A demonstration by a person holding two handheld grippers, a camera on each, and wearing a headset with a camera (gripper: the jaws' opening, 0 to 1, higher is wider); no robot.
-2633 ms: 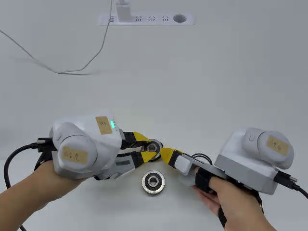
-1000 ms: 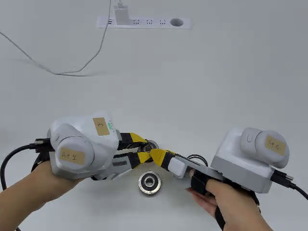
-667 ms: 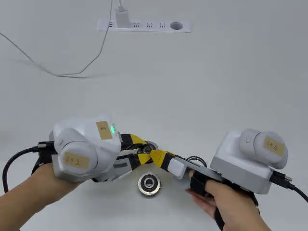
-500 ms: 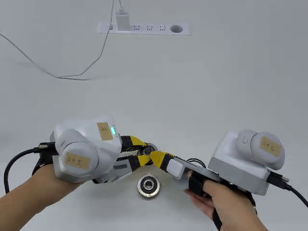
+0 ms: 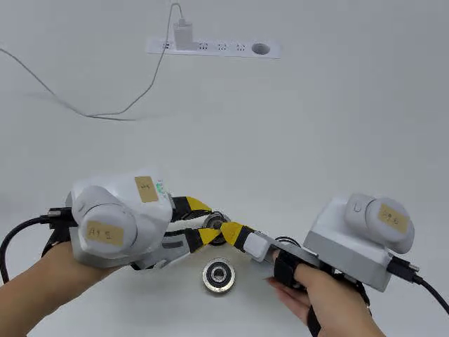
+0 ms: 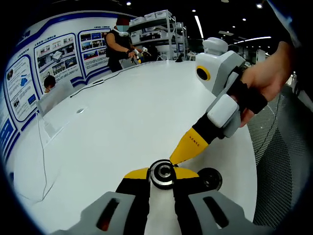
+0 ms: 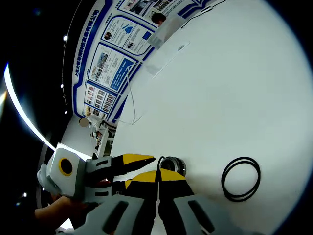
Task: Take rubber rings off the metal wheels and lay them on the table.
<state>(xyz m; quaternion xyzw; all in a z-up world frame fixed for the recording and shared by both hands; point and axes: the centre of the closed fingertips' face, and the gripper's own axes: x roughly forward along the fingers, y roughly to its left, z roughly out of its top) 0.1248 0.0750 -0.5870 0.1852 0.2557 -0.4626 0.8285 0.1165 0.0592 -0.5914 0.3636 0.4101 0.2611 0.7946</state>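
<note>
One wheel [image 6: 163, 172], axle upward, clamped in left tongs [image 6: 163, 175]

Your right gripper [image 7: 158, 174] has its two yellow-tipped jaws drawn close together with a thin gap between them, and the tips sit right at a metal wheel [image 7: 171, 164]. The left gripper [image 7: 144, 160] reaches in from the left to that wheel. One black rubber ring [image 7: 222, 178] lies flat on the white table [image 7: 220, 88], near the wheel but apart from it.

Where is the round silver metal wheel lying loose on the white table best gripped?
Probably across its outer rim, from straight above: the round silver metal wheel lies flat, hub upward, with bare white table around its edge.
</note>
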